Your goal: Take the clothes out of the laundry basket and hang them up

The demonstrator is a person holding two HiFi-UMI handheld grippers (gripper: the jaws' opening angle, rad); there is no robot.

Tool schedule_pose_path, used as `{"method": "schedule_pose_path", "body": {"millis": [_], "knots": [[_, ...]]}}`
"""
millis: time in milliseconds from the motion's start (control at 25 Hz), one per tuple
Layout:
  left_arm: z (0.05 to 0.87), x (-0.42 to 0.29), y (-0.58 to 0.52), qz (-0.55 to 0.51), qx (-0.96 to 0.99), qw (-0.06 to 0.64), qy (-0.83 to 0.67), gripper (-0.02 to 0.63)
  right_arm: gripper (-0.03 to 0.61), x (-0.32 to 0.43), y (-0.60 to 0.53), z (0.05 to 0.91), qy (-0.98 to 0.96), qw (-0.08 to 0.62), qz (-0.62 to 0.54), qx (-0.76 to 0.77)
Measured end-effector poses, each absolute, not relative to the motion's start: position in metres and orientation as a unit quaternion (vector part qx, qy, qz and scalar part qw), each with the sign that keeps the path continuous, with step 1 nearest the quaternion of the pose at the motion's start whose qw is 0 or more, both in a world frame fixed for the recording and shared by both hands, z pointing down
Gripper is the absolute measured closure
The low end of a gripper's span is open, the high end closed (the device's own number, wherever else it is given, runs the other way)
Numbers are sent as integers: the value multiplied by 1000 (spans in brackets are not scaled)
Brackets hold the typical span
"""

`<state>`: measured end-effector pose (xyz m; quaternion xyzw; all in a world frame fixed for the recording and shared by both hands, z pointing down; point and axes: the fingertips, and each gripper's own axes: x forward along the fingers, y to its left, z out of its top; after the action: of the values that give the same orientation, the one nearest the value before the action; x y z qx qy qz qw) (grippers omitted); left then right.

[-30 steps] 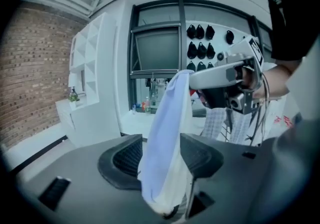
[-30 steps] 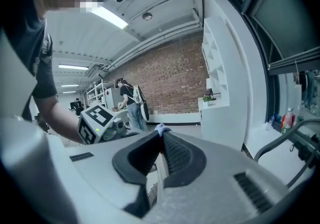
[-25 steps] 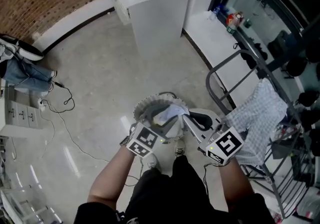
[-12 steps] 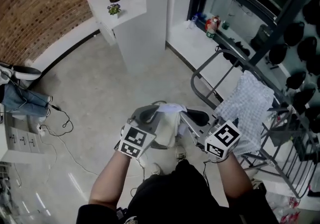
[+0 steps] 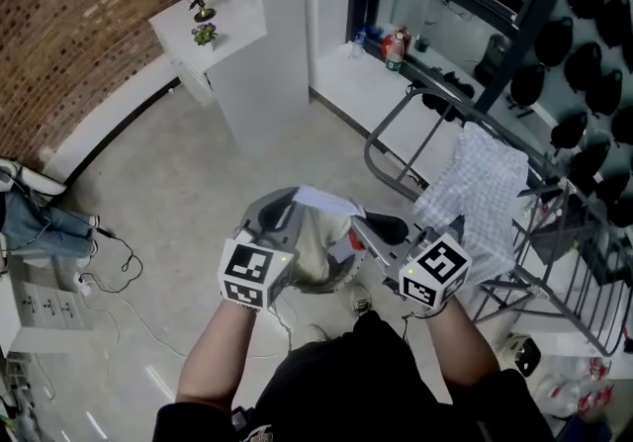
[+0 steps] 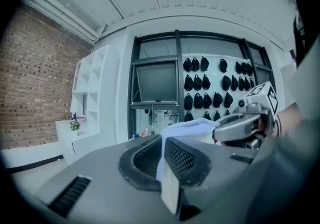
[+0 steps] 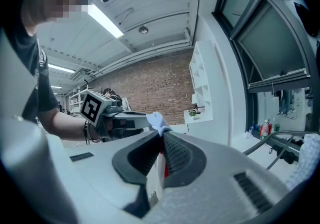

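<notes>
I hold a white garment (image 5: 322, 203) up between both grippers, and its body hangs below them in the head view. My left gripper (image 5: 287, 207) is shut on one edge; in the left gripper view the cloth (image 6: 186, 128) runs out from between the jaws (image 6: 163, 157). My right gripper (image 5: 378, 228) is shut on the other edge. In the right gripper view white cloth (image 7: 157, 121) and a red tag sit in the jaws (image 7: 161, 157). The hanging cloth hides the laundry basket. A checked shirt (image 5: 477, 195) hangs on the grey drying rack (image 5: 398, 132) to the right.
A white shelf column (image 5: 259, 54) stands ahead on the left, with a brick wall behind it. Bottles (image 5: 396, 43) sit on the window sill. Black caps (image 5: 593, 25) hang on the right wall. Cables (image 5: 111, 262) trail across the floor at left.
Both grippers have risen with the white garment, lifting it out of the basket, the left more than the right. The basket has gone out of sight under the cloth.
</notes>
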<state>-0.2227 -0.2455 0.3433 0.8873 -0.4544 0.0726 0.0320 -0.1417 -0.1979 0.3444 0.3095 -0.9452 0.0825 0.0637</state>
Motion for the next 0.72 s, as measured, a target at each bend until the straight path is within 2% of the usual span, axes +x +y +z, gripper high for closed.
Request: {"method": "schedule_pose_path", "body": {"millis": [280,600,720], "knots": [[304,-201,-230,25,915,35,-402,601,555,-133,-173,337,-926,46,83,364],[296,-146,-197,28,937,25,-348,601,545,-83,-136,346,-897,23,97,431],[291,-128,-186,19,941,32,-337,601,523,-64,-116,347,-888,13,112,446]]}}
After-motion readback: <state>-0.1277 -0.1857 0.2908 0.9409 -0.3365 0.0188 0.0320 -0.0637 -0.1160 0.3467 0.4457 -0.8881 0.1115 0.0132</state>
